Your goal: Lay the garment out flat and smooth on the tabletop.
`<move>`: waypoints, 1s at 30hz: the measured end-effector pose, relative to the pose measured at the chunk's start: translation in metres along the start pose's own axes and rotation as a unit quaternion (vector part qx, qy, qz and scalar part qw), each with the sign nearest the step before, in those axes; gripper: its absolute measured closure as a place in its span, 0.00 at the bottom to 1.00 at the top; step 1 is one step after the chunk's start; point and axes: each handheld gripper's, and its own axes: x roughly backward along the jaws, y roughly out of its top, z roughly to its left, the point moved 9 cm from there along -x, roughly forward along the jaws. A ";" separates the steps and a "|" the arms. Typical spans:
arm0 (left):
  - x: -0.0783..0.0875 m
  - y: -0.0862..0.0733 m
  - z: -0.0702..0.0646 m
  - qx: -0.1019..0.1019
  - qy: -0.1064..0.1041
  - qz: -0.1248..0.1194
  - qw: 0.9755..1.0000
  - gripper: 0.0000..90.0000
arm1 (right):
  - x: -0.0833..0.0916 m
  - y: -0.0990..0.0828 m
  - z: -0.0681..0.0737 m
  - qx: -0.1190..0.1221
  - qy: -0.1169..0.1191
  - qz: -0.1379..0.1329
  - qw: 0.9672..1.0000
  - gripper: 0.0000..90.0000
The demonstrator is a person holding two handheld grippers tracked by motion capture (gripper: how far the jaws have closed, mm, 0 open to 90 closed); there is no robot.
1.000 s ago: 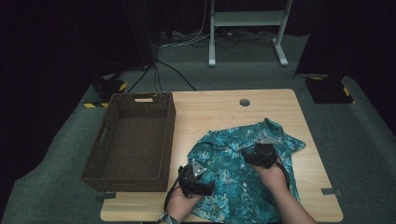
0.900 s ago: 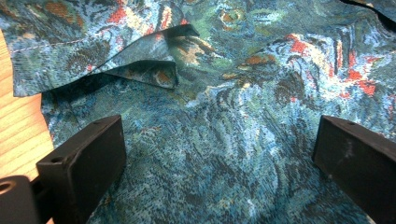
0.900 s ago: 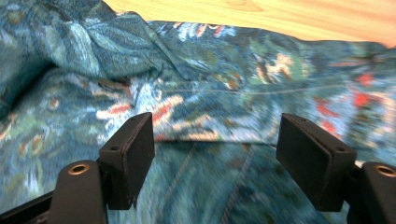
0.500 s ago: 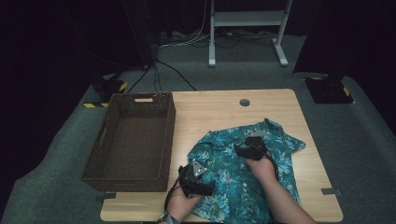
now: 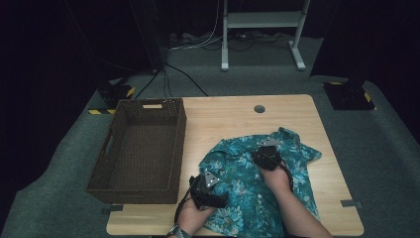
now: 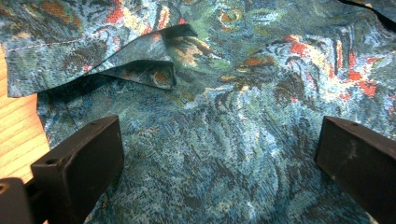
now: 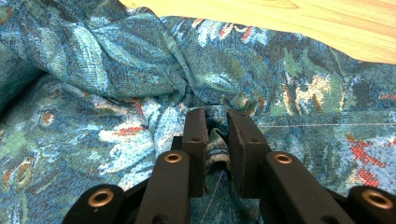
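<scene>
The wooden bench (image 5: 233,119) takes the middle of the high view, and a dark woven basket (image 5: 141,148) stands on its left part, just beside the cloth but not touching it as far as I can tell. The blue-green flowered shirt (image 5: 247,183) lies crumpled on the lower right part of the bench, from the centre of the frame down to the bottom edge.

The left gripper (image 5: 207,191) sits at the lower left border of the shirt in the high view, held by a hand that enters from the bottom. In the left gripper view its two black fingers (image 6: 79,163) stand wide apart, one in the lower left corner and one in the lower right corner. The shirt (image 6: 219,140) spreads flat between them, and I see no cloth pinched. A small folded flap of fabric lies in the upper left of that frame, and a strip of bare wood shows at the left edge.

The right gripper (image 5: 267,156) rests on the upper middle part of the shirt in the high view. Its jaws have just been closing. In the right gripper view the fingers (image 7: 195,135) are nearly together in the lower centre of the frame, and a narrow ridge of the shirt (image 7: 217,140) is squeezed between them. The bare bench (image 7: 303,23) shows in the upper right.
</scene>
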 end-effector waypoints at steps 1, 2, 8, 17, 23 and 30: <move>0.000 0.000 0.000 0.000 0.000 0.000 1.000 0.01 | 0.000 0.000 0.000 0.000 -0.001 -0.001 1.000 0.87; 0.000 0.000 0.000 0.000 0.000 0.000 1.000 0.01 | 0.000 0.000 0.000 0.000 -0.003 -0.001 1.000 0.88; 0.000 0.000 0.000 -0.001 -0.002 0.001 1.000 0.01 | 0.005 0.008 0.000 0.008 -0.011 -0.009 1.000 0.92; 0.000 0.000 0.000 -0.001 -0.003 0.001 1.000 0.00 | 0.014 0.030 -0.004 0.004 -0.014 -0.037 0.999 0.94; 0.000 0.000 0.000 -0.001 -0.004 0.001 1.000 0.00 | 0.017 0.050 -0.009 -0.003 -0.020 -0.060 0.998 0.94; 0.000 0.000 0.000 -0.001 -0.004 0.001 1.000 0.00 | 0.013 0.072 -0.019 -0.009 -0.026 -0.076 0.997 0.94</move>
